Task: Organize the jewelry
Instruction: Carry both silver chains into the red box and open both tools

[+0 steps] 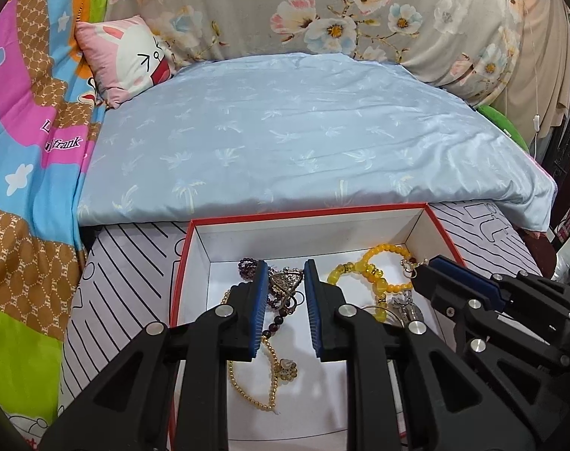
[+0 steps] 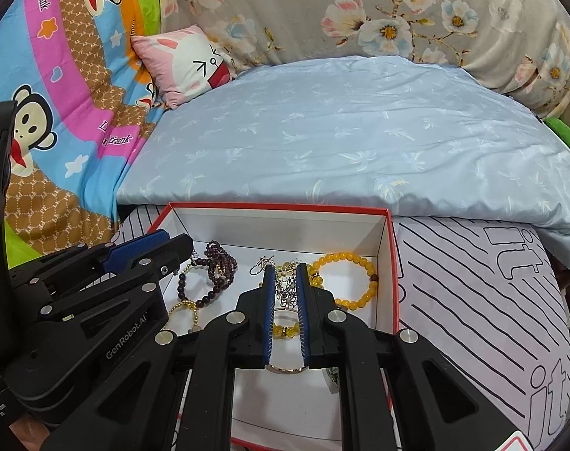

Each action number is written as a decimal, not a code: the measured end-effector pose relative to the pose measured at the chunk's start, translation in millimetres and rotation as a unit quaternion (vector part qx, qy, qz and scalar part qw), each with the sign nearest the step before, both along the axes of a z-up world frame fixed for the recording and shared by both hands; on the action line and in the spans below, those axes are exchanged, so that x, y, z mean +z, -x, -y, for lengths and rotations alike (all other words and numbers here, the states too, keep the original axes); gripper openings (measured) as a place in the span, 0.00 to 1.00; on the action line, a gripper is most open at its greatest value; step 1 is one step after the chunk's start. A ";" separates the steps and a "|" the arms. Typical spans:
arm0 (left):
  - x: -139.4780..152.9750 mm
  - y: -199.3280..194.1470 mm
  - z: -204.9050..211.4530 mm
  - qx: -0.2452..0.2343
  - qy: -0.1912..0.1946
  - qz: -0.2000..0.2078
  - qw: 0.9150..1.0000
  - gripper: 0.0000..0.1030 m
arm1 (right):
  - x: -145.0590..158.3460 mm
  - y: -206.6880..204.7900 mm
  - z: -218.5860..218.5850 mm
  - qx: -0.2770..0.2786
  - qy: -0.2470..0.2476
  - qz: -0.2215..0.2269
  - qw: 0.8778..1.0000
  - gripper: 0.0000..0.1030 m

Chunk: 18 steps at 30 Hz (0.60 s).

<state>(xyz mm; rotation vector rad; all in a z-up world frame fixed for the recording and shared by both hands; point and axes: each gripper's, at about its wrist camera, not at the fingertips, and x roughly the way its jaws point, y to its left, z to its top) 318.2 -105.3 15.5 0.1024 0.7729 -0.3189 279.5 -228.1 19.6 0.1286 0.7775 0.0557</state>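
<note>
Left gripper (image 1: 285, 274) fingers spread wide over filigree pendant (image 1: 283, 281), right gripper (image 2: 285, 274) narrowed around gold flower chain (image 2: 286, 288), both inside red-rimmed box (image 2: 277, 208); likely light, limp, tangle-prone, best pinched at pendant body, not loose chain.

Both wrist views look down close into the box (image 1: 431, 225), sharing its interior.

Mostly cloth, cardboard and beads here

The box (image 1: 440, 233) looks like matt white card with a red edge; the yellow bracelet (image 2: 363, 282) has glossy, glassy beads, the gold chain (image 1: 247, 387) is shiny metal, the blue sheet (image 1: 303, 131) is smooth satiny cloth, and both grippers have matt black plastic with ribbed blue pads (image 1: 260, 312).
</note>
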 end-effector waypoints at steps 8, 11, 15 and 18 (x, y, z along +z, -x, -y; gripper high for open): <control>-5.2 -4.8 2.8 -0.002 0.000 -0.004 1.000 0.18 | -8.2 -4.7 -3.5 0.000 0.001 -0.008 1.000 0.10; -6.3 -5.4 2.9 -0.001 0.000 -0.005 1.000 0.18 | -9.3 -5.1 -3.6 -0.001 0.001 -0.009 1.000 0.10; -6.6 -5.6 2.8 0.000 -0.001 -0.005 1.000 0.18 | -10.1 -4.9 -2.6 -0.002 0.001 -0.010 1.000 0.10; -7.5 -6.9 3.1 -0.001 -0.001 -0.008 1.000 0.19 | -10.7 -5.4 -2.7 -0.003 0.003 -0.012 1.000 0.10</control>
